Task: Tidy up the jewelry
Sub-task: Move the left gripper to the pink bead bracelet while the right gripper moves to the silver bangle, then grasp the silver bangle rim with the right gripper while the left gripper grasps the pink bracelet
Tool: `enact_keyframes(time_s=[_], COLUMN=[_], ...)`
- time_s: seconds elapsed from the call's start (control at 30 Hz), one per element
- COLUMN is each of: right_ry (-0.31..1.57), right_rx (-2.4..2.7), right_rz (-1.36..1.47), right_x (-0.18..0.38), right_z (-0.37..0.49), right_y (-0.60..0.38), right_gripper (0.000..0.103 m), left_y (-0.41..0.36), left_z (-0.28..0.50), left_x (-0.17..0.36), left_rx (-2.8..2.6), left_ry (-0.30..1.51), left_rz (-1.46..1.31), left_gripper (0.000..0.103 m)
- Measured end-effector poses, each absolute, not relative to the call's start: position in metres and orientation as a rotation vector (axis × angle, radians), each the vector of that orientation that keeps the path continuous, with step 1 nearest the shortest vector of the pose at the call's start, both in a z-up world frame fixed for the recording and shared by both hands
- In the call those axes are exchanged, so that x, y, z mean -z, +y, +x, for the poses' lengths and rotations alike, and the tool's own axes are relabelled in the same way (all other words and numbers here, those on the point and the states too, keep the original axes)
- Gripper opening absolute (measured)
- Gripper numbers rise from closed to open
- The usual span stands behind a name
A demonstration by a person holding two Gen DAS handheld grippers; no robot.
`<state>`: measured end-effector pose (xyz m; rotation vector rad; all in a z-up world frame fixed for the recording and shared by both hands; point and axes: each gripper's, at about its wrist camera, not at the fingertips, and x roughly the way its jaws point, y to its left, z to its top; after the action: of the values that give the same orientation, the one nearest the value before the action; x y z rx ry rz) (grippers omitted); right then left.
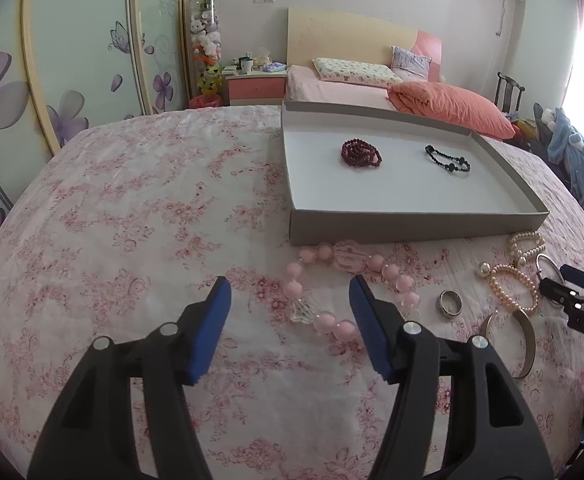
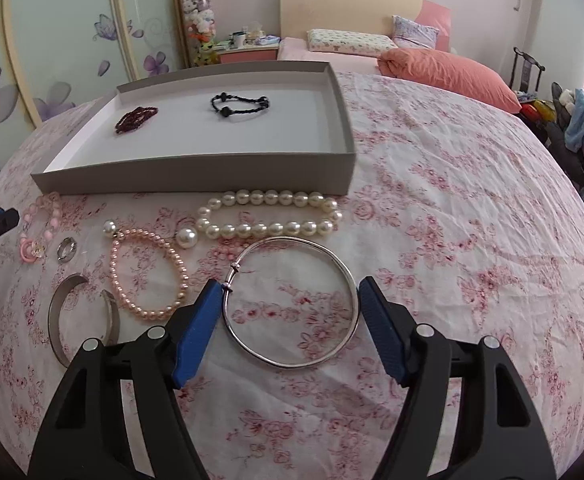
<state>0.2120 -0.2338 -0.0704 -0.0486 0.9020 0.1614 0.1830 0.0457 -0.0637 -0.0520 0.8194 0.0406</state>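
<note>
The right gripper has its jaws wide apart, one on each side of a thin round silver metal bangle that lies flat on the table with the pink flowered cloth. The bangle looks light, stiff and smooth, so I think it could slip; pinching the thin wire rim across one side seems the best hold, near the small knot in it.

The left gripper also has its jaws released, holding nothing, and it hangs over a string of big pink glass-like beads. The beads look floppy and a bit heavy, and may break if dropped, so taking one fat bead between the pads seems safest.

Just beside are a small silver ring, a wide open silver cuff, a loop of small pink pearls and a double row of big white pearls. The pearls are round and could roll.

Farther back sits a flat grey cardboard box lid. Inside it lie a dark red bead bracelet and a black bead bracelet, well apart
</note>
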Motion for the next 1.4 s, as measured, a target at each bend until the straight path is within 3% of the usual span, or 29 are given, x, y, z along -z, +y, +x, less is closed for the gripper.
enact_keyframes(time_s=[0.33, 0.93, 1.23, 1.4], right_ry=[0.902, 0.903, 0.903, 0.903], right_rx=[-0.160, -0.160, -0.160, -0.160], right_rz=[-0.048, -0.047, -0.045, -0.045], right_x=[0.070, 0.071, 0.070, 0.071], right_z=[0.213, 0.213, 0.213, 0.213], right_y=[-0.235, -0.235, -0.235, -0.235], right_gripper=[0.070, 0.071, 0.071, 0.072], left_y=[0.040, 0.036, 0.030, 0.030], left_z=[0.205, 0.209, 0.207, 0.207], left_x=[0.082, 0.083, 0.082, 0.081], left_rx=[-0.066, -0.084, -0.046, -0.041], left_ry=[0.914, 0.907, 0.902, 0.897], left_rz=[-0.038, -0.006, 0.007, -0.001], left_gripper=[0.056, 0.051, 0.036, 0.020])
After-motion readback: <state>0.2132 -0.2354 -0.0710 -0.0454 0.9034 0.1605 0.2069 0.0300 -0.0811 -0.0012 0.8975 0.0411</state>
